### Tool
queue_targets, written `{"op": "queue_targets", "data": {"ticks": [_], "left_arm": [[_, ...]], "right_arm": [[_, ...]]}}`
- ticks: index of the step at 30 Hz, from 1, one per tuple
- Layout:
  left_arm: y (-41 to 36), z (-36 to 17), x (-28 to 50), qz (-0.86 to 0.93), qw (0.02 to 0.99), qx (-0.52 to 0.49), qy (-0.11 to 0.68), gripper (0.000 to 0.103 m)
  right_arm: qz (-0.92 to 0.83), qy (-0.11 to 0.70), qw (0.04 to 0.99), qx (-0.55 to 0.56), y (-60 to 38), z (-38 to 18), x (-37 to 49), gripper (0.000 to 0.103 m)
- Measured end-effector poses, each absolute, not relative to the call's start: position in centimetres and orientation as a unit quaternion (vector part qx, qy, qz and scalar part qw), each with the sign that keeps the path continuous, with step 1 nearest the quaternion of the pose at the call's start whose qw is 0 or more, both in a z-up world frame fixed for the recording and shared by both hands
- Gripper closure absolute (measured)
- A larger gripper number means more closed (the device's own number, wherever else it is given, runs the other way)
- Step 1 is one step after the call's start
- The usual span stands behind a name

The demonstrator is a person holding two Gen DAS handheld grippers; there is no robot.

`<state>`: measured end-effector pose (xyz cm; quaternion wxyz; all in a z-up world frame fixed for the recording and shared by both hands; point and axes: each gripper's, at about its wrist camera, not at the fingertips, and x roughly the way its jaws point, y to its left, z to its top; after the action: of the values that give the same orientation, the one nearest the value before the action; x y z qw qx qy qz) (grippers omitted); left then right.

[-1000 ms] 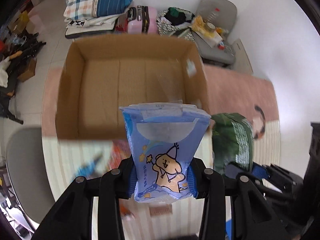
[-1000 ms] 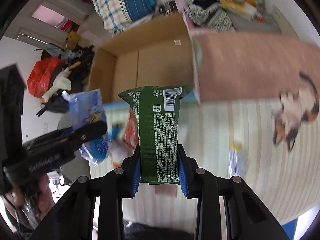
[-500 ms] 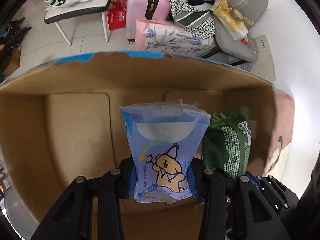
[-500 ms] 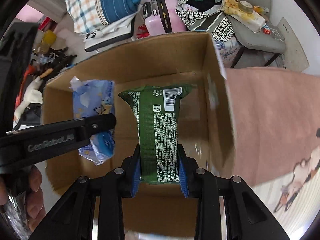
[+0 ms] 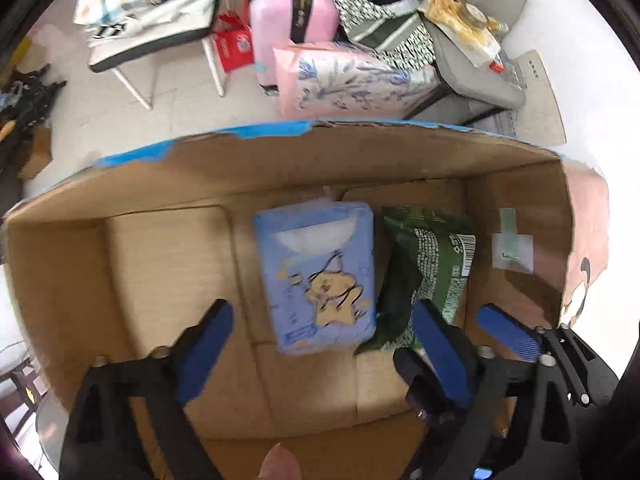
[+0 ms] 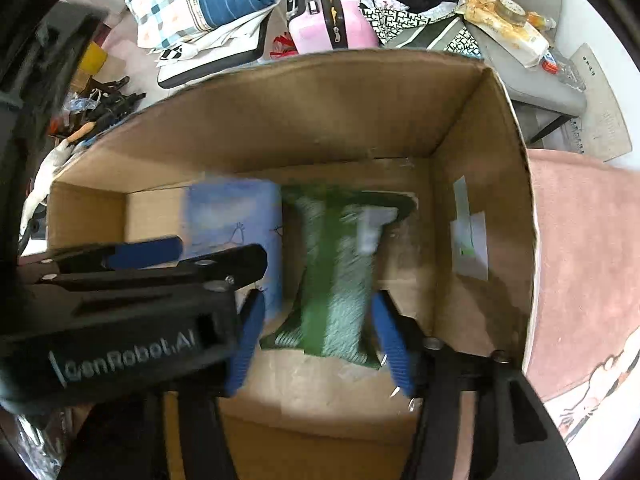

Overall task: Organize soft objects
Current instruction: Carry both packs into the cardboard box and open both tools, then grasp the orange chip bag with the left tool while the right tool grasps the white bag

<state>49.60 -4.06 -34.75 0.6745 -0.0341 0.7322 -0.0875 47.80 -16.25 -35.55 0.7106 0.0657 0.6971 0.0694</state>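
Both jaws have just been popped open, the left gripper (image 5: 320, 344) and right gripper (image 6: 320, 340) left empty-handed, while the blue pack (image 5: 320, 276) and green pack (image 5: 432, 264) are seen side by side toward the cardboard box's (image 5: 160, 176) right wall, pink suitcase (image 5: 296, 8) beyond.

Bright, even daylight in both views, strongest toward 1 o'clock, where the white wall (image 5: 568, 32) washes out. Heavy fisheye bending: straight edges of the cardboard box (image 5: 360, 148) bowed, a black vignette ringing each frame. Soft shadow along the box's inner walls and under the packs; a sunlit patch on the box floor at 6 o'clock in the right wrist view. Motion blur on the blue pack (image 5: 320, 276), far stronger on the green pack (image 6: 336, 276), its print smeared into streaks. Background clutter at 12 o'clock reasonably sharp. No hard glare.
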Motion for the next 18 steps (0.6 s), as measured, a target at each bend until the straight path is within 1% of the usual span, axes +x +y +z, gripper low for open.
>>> {"op": "queue_targets", "data": {"ticks": [1, 2, 4, 6, 7, 13, 15, 18], "left_arm": [[-3.7, -33.9, 49.1, -0.083, 0.681, -0.033, 0.727, 0.009], [-3.5, -33.5, 48.8, -0.076, 0.686, -0.029, 0.723, 0.006], [-3.0, -32.3, 47.9, -0.066, 0.699, -0.020, 0.712, 0.002], [-2.4, -30.8, 46.6, -0.053, 0.714, -0.008, 0.698, 0.001], [-2.2, -30.2, 46.2, -0.050, 0.719, -0.008, 0.693, 0.001], [0.2, -25.5, 41.3, -0.032, 0.751, -0.023, 0.660, 0.001], [1.6, -24.0, 38.3, -0.019, 0.760, -0.032, 0.649, 0.001], [4.3, -23.0, 32.8, 0.009, 0.768, -0.063, 0.638, 0.001]], "right_arm": [[0.069, 0.697, 0.711, 0.061, -16.0, -35.2, 47.5, 0.027], [0.066, 0.696, 0.713, 0.053, -15.7, -34.6, 47.0, 0.022], [0.062, 0.694, 0.717, 0.039, -15.5, -33.6, 46.1, 0.019], [0.061, 0.690, 0.721, 0.025, -15.2, -32.5, 45.1, 0.009], [0.060, 0.686, 0.725, 0.013, -15.1, -31.9, 44.6, 0.000], [0.079, 0.637, 0.766, -0.044, -14.5, -26.8, 40.3, 0.000], [0.094, 0.632, 0.767, -0.060, -14.2, -25.6, 38.2, 0.000], [0.166, 0.628, 0.756, -0.081, -13.2, -24.5, 33.5, 0.000]]}}
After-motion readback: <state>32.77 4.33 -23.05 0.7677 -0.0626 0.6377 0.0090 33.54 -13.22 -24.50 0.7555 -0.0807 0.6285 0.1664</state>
